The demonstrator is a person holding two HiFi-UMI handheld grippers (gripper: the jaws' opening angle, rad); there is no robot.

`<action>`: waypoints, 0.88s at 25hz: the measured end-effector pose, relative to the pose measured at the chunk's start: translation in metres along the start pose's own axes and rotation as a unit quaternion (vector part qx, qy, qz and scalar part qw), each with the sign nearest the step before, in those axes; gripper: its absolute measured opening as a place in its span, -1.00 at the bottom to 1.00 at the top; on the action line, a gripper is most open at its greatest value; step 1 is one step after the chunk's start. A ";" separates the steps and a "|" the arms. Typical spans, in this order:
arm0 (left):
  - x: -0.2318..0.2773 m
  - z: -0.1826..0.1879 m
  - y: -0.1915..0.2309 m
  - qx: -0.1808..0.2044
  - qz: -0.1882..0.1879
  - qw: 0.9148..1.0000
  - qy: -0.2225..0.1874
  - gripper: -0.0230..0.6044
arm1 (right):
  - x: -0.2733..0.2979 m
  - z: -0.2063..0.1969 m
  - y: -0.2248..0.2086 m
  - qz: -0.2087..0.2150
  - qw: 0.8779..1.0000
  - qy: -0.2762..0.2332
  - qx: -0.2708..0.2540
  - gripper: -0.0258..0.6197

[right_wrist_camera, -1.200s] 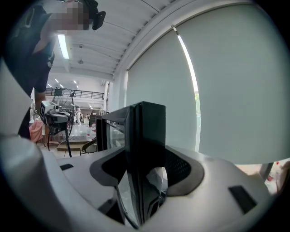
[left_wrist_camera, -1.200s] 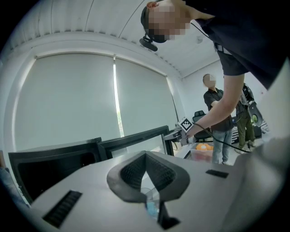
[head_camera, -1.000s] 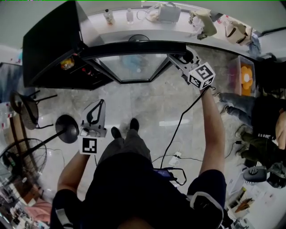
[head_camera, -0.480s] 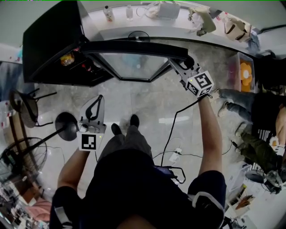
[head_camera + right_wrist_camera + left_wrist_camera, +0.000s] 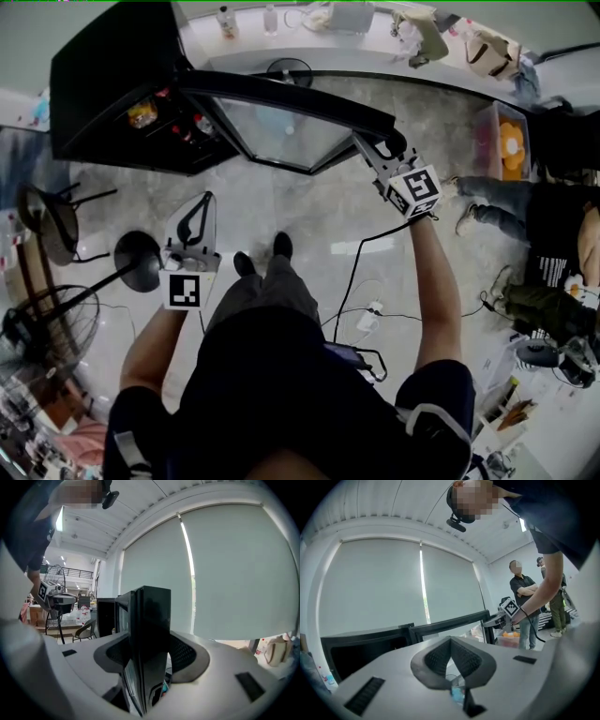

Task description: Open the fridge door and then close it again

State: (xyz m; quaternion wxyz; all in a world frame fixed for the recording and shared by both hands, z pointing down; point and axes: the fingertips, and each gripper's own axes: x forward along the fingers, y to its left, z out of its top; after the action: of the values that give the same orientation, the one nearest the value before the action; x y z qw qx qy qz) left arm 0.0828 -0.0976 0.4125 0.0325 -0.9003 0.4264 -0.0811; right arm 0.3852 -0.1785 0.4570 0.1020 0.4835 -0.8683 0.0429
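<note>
Left hand-held gripper (image 5: 202, 208) closed, right (image 5: 373, 148) clamped

Left claw (image 5: 451, 640) jaws closed together, nothing between them. Beyond it, black fridge (image 5: 361, 646) with glass door (image 5: 450, 624) standing open, right claw (image 5: 488, 622) at the door's free edge. Two bystanders (image 5: 524, 606) behind.

Open fridge door (image 5: 291, 98) spans ahead, bare floor (image 5: 309, 211) before it, fan base (image 5: 138, 265) left, seated person (image 5: 553, 234) right.

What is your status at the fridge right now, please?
Left gripper shut, empty, held low. Right gripper clamped on edge of black-framed glass fridge door, door standing open. Nothing seen between door and black fridge cabinet.
</note>
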 end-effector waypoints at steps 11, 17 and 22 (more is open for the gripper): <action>-0.039 -0.005 0.001 -0.003 0.003 1.000 -0.012 -0.86 | -0.034 -0.008 0.061 -0.040 0.999 0.010 0.001 -0.21; -0.056 -0.002 0.002 -0.005 0.010 1.000 -0.014 -0.86 | -0.046 -0.007 0.093 -0.064 0.998 0.011 0.006 -0.23; -0.065 0.004 0.003 -0.003 0.023 0.999 -0.029 -0.86 | -0.055 -0.010 0.117 -0.075 0.997 0.019 0.010 -0.24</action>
State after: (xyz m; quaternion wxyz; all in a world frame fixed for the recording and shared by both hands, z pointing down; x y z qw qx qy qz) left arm 0.0410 -0.0492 0.4002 0.0437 -0.8925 0.4457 -0.0529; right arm 0.3160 -0.0691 0.4580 0.1165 0.5476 -0.8269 0.0533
